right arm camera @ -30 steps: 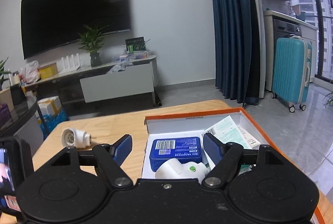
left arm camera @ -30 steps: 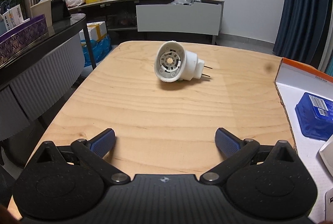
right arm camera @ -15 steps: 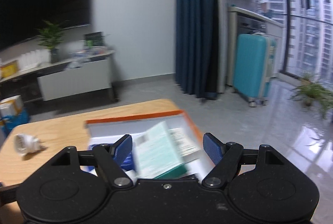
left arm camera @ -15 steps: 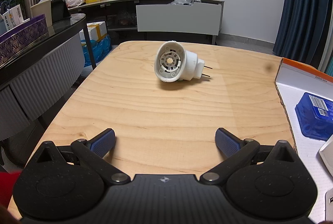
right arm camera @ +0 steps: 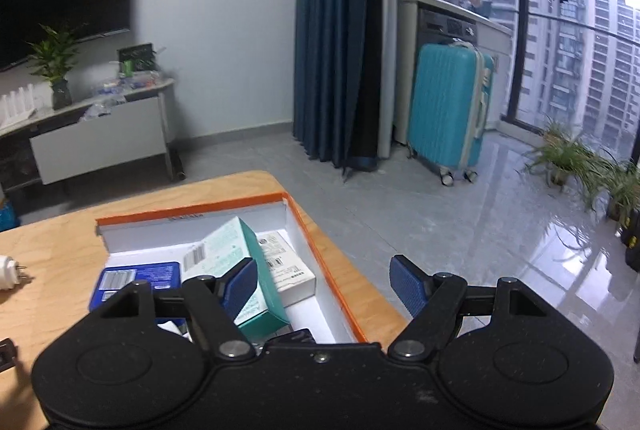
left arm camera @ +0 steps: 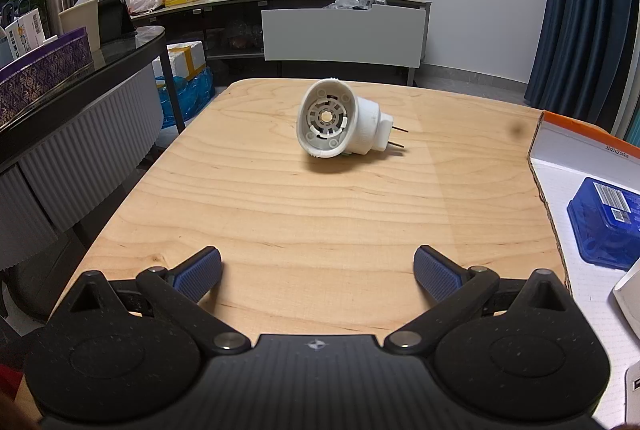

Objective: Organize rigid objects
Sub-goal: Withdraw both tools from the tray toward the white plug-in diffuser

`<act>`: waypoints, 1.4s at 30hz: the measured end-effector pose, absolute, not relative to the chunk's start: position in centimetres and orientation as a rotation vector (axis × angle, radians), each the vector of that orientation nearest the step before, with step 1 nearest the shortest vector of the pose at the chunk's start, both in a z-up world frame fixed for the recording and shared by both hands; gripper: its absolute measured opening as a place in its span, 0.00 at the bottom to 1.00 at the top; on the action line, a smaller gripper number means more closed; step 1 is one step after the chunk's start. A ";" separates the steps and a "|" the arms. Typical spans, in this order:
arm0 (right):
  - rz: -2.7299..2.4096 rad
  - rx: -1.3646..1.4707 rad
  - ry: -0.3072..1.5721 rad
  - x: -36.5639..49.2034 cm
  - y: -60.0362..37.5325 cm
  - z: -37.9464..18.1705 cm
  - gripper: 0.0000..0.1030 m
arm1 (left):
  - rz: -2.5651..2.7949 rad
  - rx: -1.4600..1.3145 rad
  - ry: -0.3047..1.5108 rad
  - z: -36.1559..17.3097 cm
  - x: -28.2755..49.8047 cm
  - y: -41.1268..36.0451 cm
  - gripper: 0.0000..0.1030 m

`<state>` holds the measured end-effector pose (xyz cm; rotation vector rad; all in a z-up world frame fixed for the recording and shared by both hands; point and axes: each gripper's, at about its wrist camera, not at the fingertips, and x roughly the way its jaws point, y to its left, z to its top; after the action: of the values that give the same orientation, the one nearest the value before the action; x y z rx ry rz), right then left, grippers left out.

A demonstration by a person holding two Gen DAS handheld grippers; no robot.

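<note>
On the wooden table (left arm camera: 280, 214), toward its far left part, a white plug-in adapter (left arm camera: 344, 124) lies on its side by itself, open round face toward the left wrist camera and two metal prongs pointing right. It sits well ahead of the left gripper (left arm camera: 316, 266), whose jaws are spread wide over bare wood with nothing between them. Further right stands the orange-edged cardboard box (right arm camera: 320, 258), white inside, already holding a blue plastic case (right arm camera: 140, 280), a teal-and-white carton (right arm camera: 236, 254) tilted on top of the others, and a flat white carton (right arm camera: 284, 266) beside the right wall. A white object low in the box is mostly hidden. The right gripper (right arm camera: 324, 284) hangs over the box's near right part, jaws spread and empty. Judging by this, most items are boxed and the adapter is the one visible piece left out; it looks like the left gripper's job to fetch it.
</note>
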<state>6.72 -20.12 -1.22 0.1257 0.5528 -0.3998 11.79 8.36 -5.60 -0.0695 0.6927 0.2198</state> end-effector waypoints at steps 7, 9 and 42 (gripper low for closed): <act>-0.369 0.219 0.472 4.2 -21.3 0.1 0.85 | 0.220 -0.070 0.693 -5.6 11.8 8.4 1.00; -0.357 0.241 0.441 3.4 -21.6 0.5 0.85 | 0.220 -0.070 0.693 -5.6 11.7 8.4 1.00; 0.059 0.322 0.216 -3.6 -20.5 6.5 0.87 | 0.217 -0.069 0.694 -5.7 11.9 8.4 1.00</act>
<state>-3.56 -20.46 6.52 0.3220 0.2161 0.0591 11.94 8.35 -5.66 -0.0689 0.6936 0.2169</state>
